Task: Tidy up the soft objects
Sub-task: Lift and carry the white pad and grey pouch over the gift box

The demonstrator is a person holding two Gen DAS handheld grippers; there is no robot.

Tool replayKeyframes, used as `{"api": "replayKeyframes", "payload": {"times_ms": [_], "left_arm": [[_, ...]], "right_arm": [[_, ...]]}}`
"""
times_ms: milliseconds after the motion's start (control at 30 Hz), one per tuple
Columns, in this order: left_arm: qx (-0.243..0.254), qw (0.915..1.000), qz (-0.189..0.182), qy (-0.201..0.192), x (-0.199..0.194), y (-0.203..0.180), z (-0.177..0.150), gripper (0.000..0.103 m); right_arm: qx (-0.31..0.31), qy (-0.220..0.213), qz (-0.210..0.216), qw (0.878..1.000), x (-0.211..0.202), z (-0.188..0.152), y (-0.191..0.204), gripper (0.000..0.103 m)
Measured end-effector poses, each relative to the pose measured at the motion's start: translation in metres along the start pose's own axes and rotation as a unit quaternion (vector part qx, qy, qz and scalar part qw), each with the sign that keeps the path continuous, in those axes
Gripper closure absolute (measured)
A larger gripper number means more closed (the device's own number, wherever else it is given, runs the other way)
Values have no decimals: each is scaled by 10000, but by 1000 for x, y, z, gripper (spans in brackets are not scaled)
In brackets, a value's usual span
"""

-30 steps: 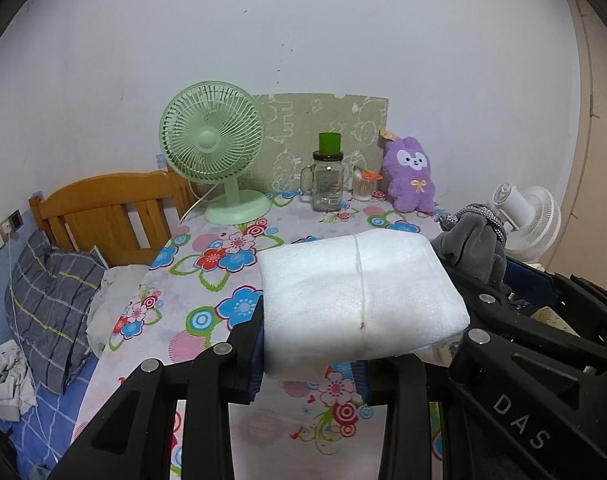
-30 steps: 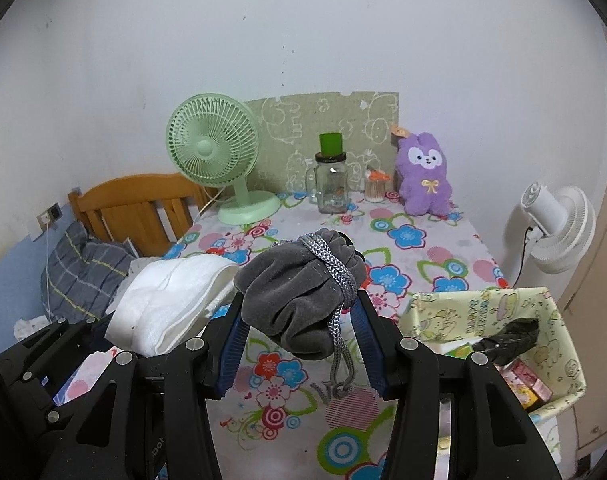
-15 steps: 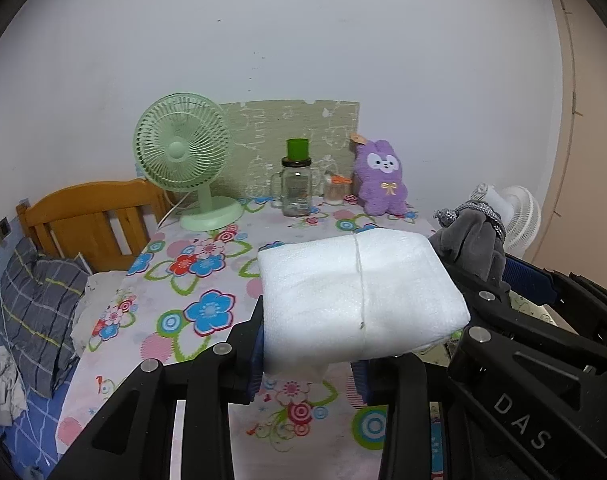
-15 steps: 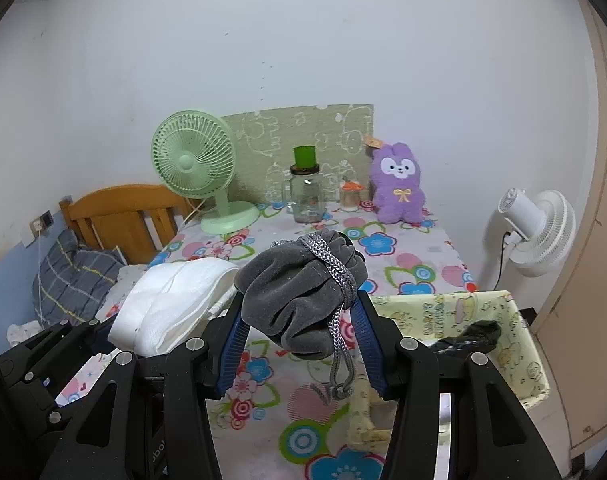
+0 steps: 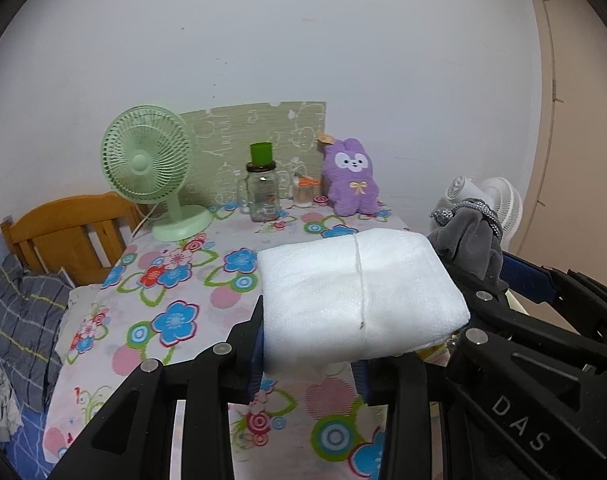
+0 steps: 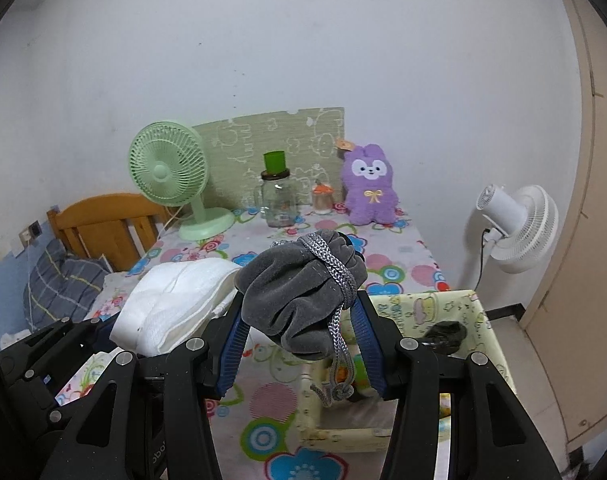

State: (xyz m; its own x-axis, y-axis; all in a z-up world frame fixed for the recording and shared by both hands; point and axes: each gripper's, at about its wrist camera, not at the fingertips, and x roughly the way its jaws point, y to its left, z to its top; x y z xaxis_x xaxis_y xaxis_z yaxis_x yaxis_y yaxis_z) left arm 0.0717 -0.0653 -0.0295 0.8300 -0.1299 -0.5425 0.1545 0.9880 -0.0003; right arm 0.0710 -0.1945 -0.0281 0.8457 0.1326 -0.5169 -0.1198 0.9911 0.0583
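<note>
This is looking like a bedroom in a home. A table (image 6: pixel 399 248) under a flowered cloth is standing against a plain white wall, and it serves as the landmark. At its far edge a green desk fan (image 6: pixel 171 184), a glass jar (image 6: pixel 278 204) and a purple plush rabbit (image 6: pixel 369 192) are sitting. To the left of the table a wooden headboard (image 6: pixel 103 224) is rising over a plaid pillow (image 6: pixel 63 284). To its right a white fan (image 6: pixel 519 228) is standing.

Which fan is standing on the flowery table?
The green fan, beside the glass jar. The white fan stands past the table's right edge instead.
</note>
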Motion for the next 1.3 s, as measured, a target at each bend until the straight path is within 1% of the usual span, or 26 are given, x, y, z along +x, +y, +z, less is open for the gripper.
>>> {"api": "replayKeyframes", "payload": {"times_ms": [333, 833, 1133, 1300], "left_arm": [[184, 9995, -254, 71, 19, -32, 1, 67], [393, 9977, -509, 218, 41, -74, 2, 67], [468, 9950, -728, 495, 63, -93, -1, 66], [473, 9925, -832, 758, 81, -99, -4, 63]], "right_arm": [[112, 30, -247, 9996, 3, -3, -34, 49], [262, 83, -522, 9983, 9, -9, -80, 49], [413, 228, -651, 9968, 23, -14, -105, 49], [468, 375, -697, 9958, 36, -19, -116, 49]]}}
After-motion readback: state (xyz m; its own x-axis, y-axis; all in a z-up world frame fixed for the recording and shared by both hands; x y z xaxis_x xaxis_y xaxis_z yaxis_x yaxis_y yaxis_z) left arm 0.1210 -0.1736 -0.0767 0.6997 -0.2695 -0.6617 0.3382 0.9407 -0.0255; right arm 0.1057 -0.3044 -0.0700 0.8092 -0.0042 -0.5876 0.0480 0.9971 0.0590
